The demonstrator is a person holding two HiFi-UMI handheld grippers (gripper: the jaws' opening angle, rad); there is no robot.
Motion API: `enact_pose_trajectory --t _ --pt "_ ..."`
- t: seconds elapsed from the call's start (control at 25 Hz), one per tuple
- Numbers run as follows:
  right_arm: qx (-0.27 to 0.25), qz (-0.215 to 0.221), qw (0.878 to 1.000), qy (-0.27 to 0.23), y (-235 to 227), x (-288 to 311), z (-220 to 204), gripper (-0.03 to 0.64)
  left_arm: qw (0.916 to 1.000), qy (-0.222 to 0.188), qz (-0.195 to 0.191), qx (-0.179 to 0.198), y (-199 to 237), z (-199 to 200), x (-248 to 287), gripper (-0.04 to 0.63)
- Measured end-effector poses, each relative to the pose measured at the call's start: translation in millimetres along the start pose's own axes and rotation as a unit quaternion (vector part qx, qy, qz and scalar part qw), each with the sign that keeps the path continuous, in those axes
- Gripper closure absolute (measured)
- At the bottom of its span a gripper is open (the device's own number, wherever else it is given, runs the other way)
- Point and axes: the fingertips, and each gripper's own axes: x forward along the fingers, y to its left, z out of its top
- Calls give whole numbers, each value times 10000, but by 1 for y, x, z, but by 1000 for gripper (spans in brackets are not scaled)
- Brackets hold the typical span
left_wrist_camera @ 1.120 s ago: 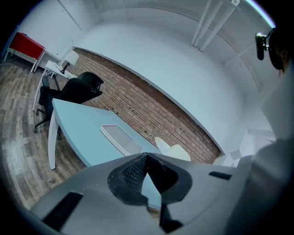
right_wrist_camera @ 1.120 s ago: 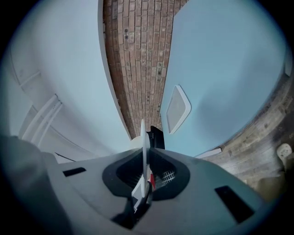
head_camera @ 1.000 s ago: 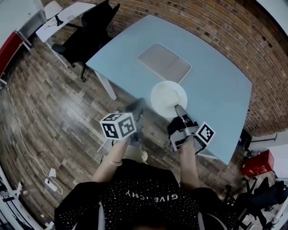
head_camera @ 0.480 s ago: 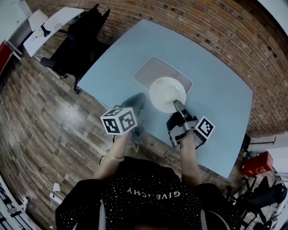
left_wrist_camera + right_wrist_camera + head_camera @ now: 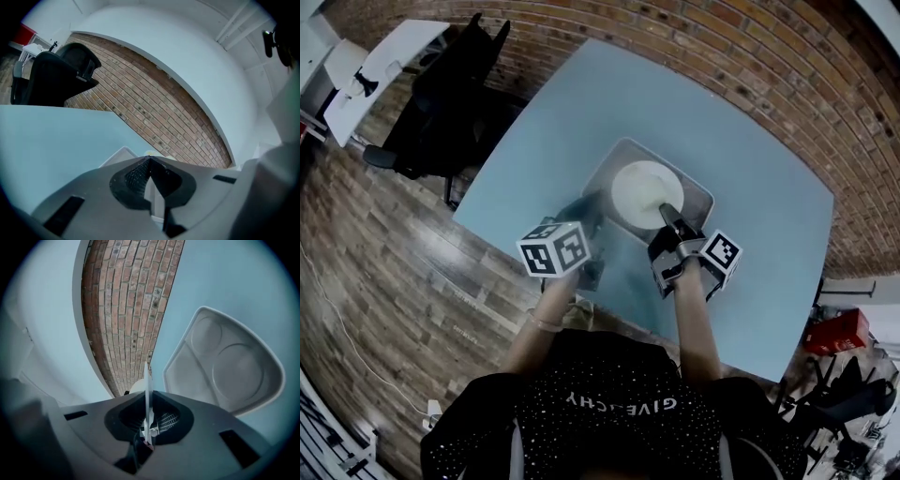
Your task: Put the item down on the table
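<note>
Above the tray (image 5: pixel 697 196), the plate (image 5: pixel 645 192) hangs in the right tongs (image 5: pixel 671 221), which are clenched on its near rim. The plate's disc reaches away from the tongs, forward from the person, and its face lies roughly level in the head view. In the right gripper view the plate shows edge-on as a thin white line running straight out between the jaws, with the tray's two round hollows off to one side of that line. This suggests that the plate is apart from the tray and not yet resting on anything, though how high it hangs cannot be read.

The left tongs (image 5: pixel 585 214) hover just beside the plate's left edge. Their jaws are pressed together with nothing between them, as the left gripper view shows.

The blue surface (image 5: pixel 750 141) lies bare on all sides of the tray, with the widest open stretch beyond it and to the right. Judged from the task, the coming move turns on one relation: the plate sits directly over the tray and not over bare surface. A straight descent would therefore seat it in the tray. Only the right tongs bear the load, so release falls to them alone.
</note>
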Motion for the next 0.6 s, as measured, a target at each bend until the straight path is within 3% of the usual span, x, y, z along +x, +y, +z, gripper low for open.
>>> enact_pose_trajectory --t 0.28,0.6 --pt "99 -513 9986 23 -39 63 15 585 9994 264 39 -215 42 1 36 586" --pt "-144 -1232 9922 121 -69 93 22 584 9982 430 18 -427 56 -2 51 586"
